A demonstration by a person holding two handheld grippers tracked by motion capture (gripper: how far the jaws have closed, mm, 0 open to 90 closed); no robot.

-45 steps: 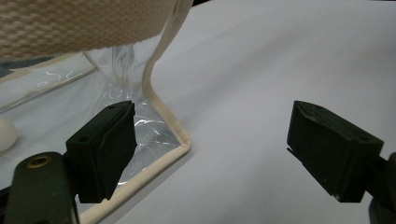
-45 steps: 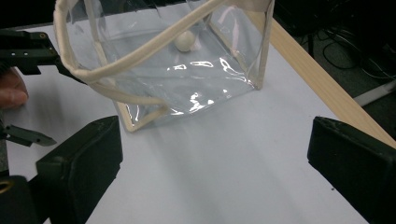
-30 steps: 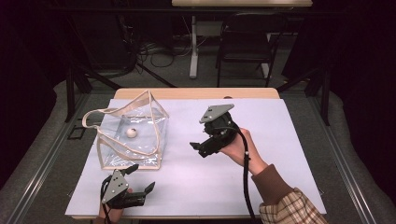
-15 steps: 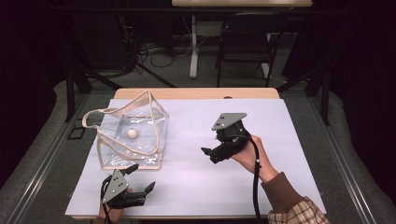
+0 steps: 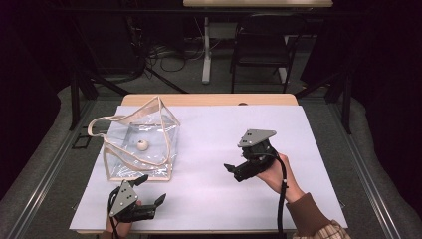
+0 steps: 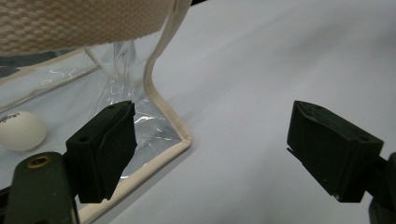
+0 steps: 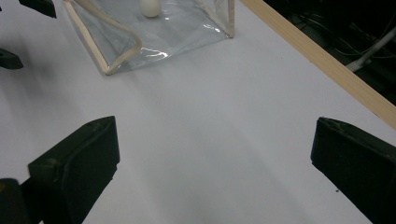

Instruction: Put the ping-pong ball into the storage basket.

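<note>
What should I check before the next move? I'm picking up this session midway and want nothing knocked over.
1. Left gripper open, holding nothing: ok; jaws stand wide apart in the left gripper view.
2. Right gripper open, holding nothing: ok.
3. White ball inside the clear bag: ok; it rests on the bag's floor.
4. Bag standing with its mouth open: ok, though the strap flops over the left side.
5. Left jaws free of the bag's corner: ok, apart but close.
6. Bare table between right gripper and bag: ok.
</note>
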